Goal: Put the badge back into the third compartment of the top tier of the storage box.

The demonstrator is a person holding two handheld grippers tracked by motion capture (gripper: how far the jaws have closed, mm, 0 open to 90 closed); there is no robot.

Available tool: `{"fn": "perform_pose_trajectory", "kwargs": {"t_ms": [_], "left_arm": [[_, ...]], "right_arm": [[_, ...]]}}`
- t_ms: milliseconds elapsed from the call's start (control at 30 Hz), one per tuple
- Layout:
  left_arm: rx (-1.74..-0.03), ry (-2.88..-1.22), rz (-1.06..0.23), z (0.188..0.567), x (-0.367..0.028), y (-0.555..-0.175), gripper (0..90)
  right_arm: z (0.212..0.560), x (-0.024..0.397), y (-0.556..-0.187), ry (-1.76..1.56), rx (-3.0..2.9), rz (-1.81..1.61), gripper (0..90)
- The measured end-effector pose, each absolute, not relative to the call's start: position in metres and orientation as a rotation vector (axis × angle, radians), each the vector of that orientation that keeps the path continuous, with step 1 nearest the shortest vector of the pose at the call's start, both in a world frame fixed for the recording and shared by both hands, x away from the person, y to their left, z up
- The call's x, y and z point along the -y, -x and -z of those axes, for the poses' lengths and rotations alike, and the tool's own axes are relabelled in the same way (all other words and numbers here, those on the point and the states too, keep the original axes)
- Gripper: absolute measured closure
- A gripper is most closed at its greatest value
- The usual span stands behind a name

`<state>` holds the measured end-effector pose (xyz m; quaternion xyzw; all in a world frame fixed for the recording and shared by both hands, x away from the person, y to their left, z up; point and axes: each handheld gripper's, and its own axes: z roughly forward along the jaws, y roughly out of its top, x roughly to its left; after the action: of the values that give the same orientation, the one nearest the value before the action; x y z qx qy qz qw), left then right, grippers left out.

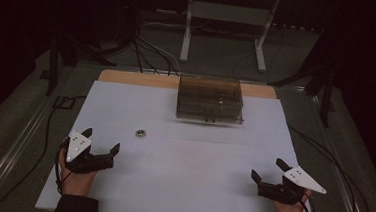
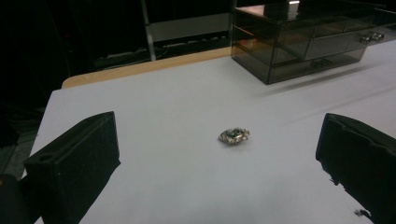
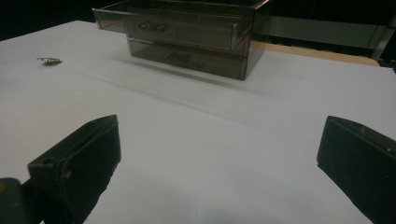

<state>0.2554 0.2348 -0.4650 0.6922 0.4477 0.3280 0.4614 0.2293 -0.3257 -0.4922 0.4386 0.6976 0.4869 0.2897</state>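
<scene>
Meanwhile we hold the left gripper and right gripper with jaws apart and empty over the white table, the small metal nut lying ahead of the smoky drawer box, small enough, we judge, to skid away from a careless pinch.

A dim lab: floor cables, stand legs.
</scene>
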Motion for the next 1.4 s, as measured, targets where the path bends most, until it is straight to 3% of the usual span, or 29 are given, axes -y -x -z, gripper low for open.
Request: {"fn": "perform_pose_trajectory", "kwargs": {"t_ms": [1400], "left_arm": [[-1.127, -1.776, -0.773, 0.478, -0.199, -0.322, 0.5]], "right_arm": [[0.492, 0.327, -0.231, -1.166, -1.853, -1.305, 0.0]]}}
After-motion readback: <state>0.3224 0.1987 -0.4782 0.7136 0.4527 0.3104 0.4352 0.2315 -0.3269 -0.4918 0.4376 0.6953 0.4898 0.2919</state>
